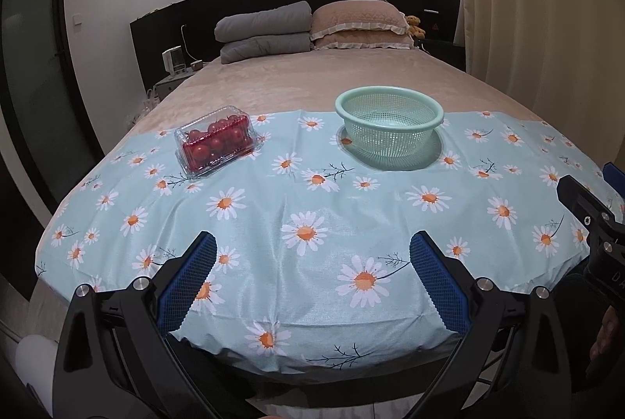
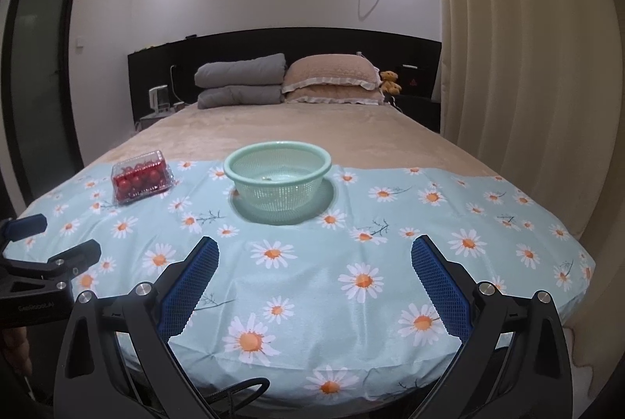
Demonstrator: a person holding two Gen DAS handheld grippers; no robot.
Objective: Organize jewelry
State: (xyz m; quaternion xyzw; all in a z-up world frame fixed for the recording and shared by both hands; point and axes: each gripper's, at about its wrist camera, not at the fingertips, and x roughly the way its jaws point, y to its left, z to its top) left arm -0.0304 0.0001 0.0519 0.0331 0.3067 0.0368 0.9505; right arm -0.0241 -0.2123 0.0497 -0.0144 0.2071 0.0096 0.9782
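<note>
Left wrist: both tongs point(image 1: 312, 278) point(image 2: 314, 282) apart, empty; tomato box point(image 1: 216, 141), colander point(image 1: 388, 124) well ahead.

Black angular gripper frames, blue textured fingers point(image 1: 191, 276), silver screws, black cable underneath

One colander point(image 1: 389, 120), one tomato box point(image 1: 217, 141).

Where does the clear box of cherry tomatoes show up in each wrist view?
Left wrist: the tomato box sits left of centre, closed, on the daisy cloth.
Right wrist: the tomato box lies far left, smaller, near the cloth's far edge.
Shared landmark: the green colander, to the box's right in both.
</note>
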